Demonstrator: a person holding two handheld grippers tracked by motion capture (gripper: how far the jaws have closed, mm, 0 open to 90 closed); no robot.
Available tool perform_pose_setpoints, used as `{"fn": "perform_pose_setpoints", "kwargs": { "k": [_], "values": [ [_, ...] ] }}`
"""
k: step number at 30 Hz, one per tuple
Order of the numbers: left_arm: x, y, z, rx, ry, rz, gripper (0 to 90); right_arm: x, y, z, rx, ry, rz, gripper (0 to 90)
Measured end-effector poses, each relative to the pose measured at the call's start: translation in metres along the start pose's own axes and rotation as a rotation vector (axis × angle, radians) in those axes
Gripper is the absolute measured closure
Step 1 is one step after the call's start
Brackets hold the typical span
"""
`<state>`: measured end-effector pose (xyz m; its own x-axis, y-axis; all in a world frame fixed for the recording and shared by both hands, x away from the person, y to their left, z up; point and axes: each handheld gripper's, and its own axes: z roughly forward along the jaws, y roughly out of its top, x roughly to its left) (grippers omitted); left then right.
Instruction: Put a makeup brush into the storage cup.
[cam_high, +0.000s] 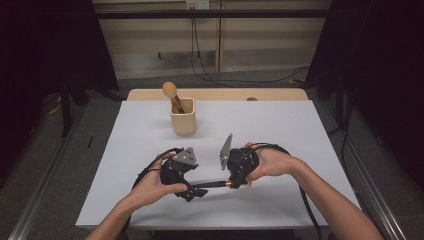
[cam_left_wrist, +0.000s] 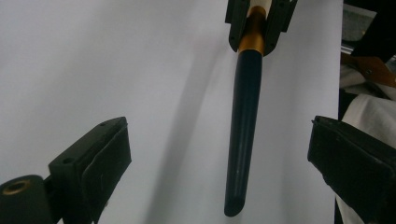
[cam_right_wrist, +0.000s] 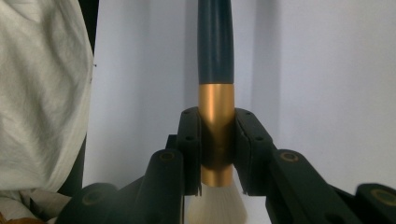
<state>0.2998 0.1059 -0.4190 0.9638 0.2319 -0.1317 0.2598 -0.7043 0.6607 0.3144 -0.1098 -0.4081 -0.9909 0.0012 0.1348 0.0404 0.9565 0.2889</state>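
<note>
While the right gripper (cam_right_wrist: 217, 154) clamps a makeup brush (cam_right_wrist: 215, 93) by its gold ferrule, its two black jaws press flat on either side of the metal band, with the white bristles showing just behind them in the right gripper view. Seen from the high view, that brush (cam_high: 212, 184) lies roughly level above the white table (cam_high: 280, 130), its dark handle pointing toward the left gripper (cam_high: 196, 192). Both tools sit near the table's front edge, each carried in a hand coming from the bottom of the picture.

Inspection of the left gripper view finds the left gripper (cam_left_wrist: 219, 163) with its jaws spread wide. The dark handle (cam_left_wrist: 245, 130) runs between them, its butt end level with the pads, touching neither pad. At the top of that view the right gripper (cam_left_wrist: 254, 25) holds the gold band.

Further back on the table stands a beige cup (cam_high: 183, 122), upright, with a second brush (cam_high: 172, 95) leaning in it, round tan head uppermost. Cup and held brush are well apart. A wooden strip (cam_high: 220, 94) borders the far edge of the table.
</note>
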Motion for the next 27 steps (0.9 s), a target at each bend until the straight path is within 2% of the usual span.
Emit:
{"fn": "perform_pose_setpoints", "kwargs": {
  "k": [2,4,5,9,12,14,17,19,21,24,27],
  "values": [
    [0.001,0.002,0.0,0.028,-0.005,-0.004,5.8,0.0,0.001,-0.001,0.001,-0.001,-0.012,74.0],
    [0.003,0.005,0.0,0.091,-0.035,-0.009,6.6,0.0,0.002,-0.002,0.012,0.002,-0.009,73.9],
    [0.004,0.007,0.0,0.105,-0.044,-0.024,5.4,0.0,0.002,-0.002,0.014,0.001,-0.009,73.9],
    [0.003,0.009,-0.002,0.096,-0.008,-0.018,4.1,-0.001,0.002,-0.001,-0.003,-0.002,-0.018,74.0],
    [0.003,0.009,0.001,0.135,-0.054,-0.053,6.2,-0.001,0.004,0.0,0.001,0.002,-0.019,74.0],
    [0.003,0.009,0.003,0.161,-0.076,-0.033,7.4,-0.001,0.005,0.001,0.005,0.004,-0.02,74.0],
    [0.001,0.011,0.007,0.163,-0.104,0.006,7.9,-0.003,0.006,0.002,-0.005,0.005,-0.026,73.9],
    [-0.001,0.012,0.01,0.163,-0.09,0.004,10.0,-0.003,0.007,0.002,-0.014,0.003,-0.027,74.0],
    [-0.001,0.013,0.013,0.162,-0.099,0.023,9.5,-0.003,0.007,0.003,-0.014,0.005,-0.024,74.0],
    [-0.001,0.015,0.016,0.163,-0.096,0.025,9.3,-0.003,0.009,0.004,-0.02,0.008,-0.037,74.0],
    [-0.002,0.018,0.017,0.152,-0.116,0.035,16.8,-0.002,0.01,0.005,-0.024,0.008,-0.04,74.0]
  ]
}}
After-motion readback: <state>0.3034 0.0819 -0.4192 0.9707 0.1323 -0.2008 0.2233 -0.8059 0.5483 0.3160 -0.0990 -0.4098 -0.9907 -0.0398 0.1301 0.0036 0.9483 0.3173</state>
